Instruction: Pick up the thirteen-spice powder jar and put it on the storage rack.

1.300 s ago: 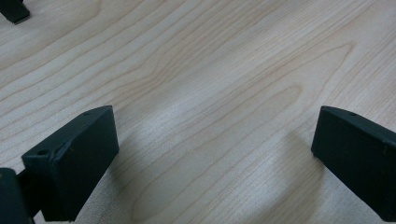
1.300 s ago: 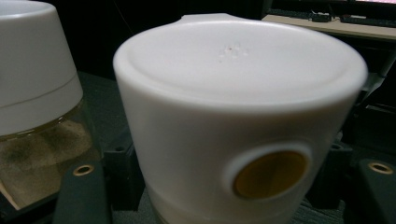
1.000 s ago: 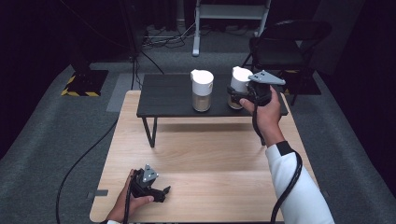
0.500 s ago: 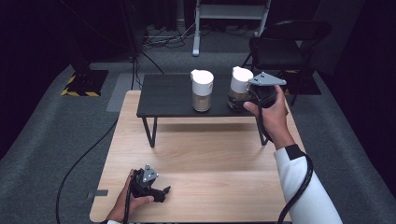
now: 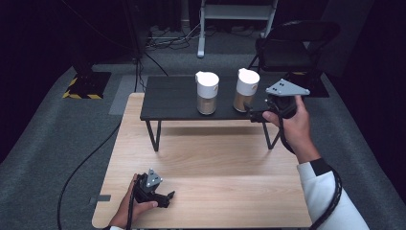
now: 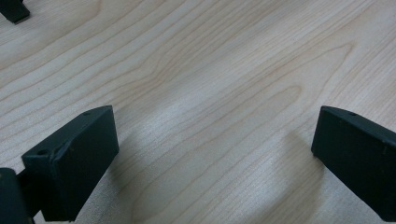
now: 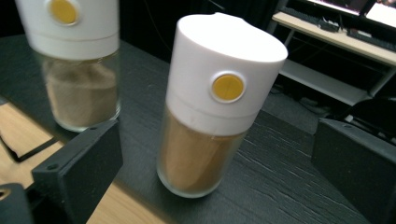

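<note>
Right tool, jaws just opened wide, sits beside the right shaker; my left tool gapes on the bench.

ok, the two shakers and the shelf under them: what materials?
Right shaker and left shaker: clear glossy bodies, glass or hard plastic, since the tan powder shows through; matte white caps with yellow buttons, likely plastic. Shelf: matte black top with visible grain, probably painted wood or laminate.
</note>
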Motion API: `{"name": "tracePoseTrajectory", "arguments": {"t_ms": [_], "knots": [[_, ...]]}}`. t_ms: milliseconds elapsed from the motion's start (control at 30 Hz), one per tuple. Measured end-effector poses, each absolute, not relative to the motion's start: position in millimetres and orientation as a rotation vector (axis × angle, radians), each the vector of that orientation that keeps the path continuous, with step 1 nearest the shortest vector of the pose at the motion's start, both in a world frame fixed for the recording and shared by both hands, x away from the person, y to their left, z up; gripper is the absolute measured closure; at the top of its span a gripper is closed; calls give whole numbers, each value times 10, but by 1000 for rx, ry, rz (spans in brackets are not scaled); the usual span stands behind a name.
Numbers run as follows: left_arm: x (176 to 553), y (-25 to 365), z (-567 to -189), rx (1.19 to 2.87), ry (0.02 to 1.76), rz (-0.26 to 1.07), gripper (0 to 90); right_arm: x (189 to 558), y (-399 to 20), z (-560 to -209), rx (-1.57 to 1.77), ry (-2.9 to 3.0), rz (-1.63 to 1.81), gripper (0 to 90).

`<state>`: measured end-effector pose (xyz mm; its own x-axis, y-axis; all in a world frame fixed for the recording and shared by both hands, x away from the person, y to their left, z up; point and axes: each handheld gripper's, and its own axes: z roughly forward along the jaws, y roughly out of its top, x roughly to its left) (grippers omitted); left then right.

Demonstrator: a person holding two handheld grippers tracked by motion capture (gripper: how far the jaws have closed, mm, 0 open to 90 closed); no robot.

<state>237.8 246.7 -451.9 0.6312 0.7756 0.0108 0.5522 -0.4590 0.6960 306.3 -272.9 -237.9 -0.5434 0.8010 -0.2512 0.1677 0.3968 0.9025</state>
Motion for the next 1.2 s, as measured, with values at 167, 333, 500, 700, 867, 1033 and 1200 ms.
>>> {"name": "tracePoseTrajectory", "arguments": {"t_ms": [167, 333, 500, 700, 867, 1033, 1200], "knots": [[2378, 2467, -4520, 2184, 1033, 432, 5, 2919, -2781, -2412, 797, 1964, 1145, 16], [2378, 2467, -4520, 2184, 1033, 432, 5, 2812, -2839, -2465, 778, 1981, 1150, 17], [2378, 2467, -4520, 2184, 1032, 433, 5, 2724, -2902, -2560, 762, 1995, 1165, 17], [2377, 2467, -4521, 2184, 1032, 433, 5, 2655, -2986, -2691, 778, 1987, 1184, 16], [2378, 2467, -4520, 2184, 1032, 433, 5, 2612, -3062, -2795, 791, 2000, 1189, 16], [2377, 2466, -4520, 2184, 1033, 433, 5, 2573, -3122, -2922, 795, 2013, 1177, 17], [2376, 2466, -4521, 2183, 1033, 433, 5, 2534, -3184, -3072, 807, 2021, 1183, 17]]}}
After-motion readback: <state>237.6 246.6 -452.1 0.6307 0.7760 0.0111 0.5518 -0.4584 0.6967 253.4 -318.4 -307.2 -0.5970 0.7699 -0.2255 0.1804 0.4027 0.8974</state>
